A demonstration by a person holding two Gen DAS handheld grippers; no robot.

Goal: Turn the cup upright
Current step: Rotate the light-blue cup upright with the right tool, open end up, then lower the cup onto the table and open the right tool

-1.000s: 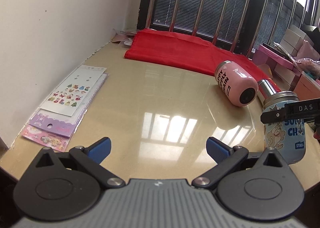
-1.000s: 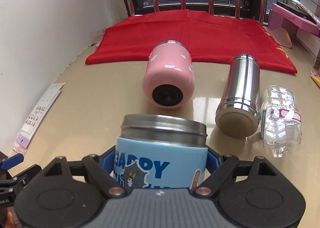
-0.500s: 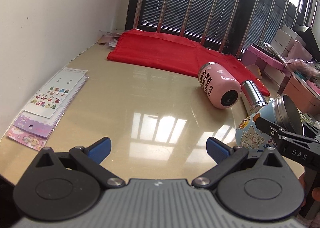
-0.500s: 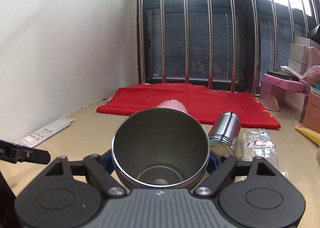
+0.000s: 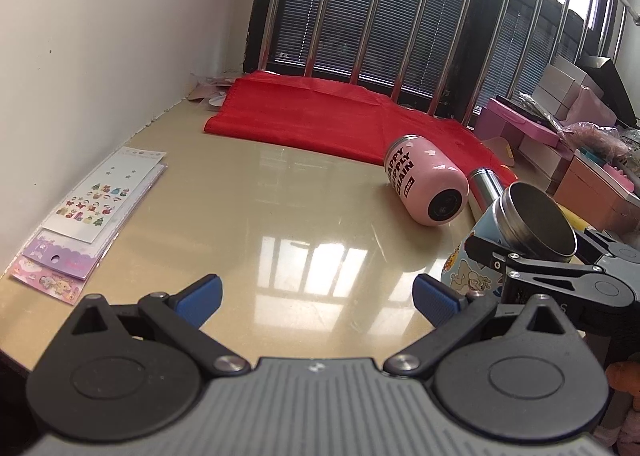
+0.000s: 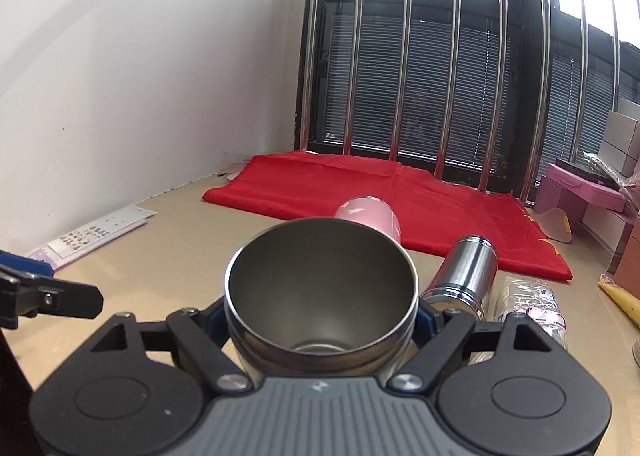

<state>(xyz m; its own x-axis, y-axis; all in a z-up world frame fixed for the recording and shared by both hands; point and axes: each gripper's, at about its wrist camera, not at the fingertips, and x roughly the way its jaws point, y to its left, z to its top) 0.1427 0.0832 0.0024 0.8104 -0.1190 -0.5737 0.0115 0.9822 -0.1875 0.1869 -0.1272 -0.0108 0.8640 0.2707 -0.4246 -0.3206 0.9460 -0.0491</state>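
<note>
Right wrist: right tool pinching blue cup, tilted, inside bare; left tool spread.

wall: plain white, left side
window: dark frame, steel bars, blinds shut, daylight up top
table: glossy beige, reflects window
boxes: stacked, far right
</note>
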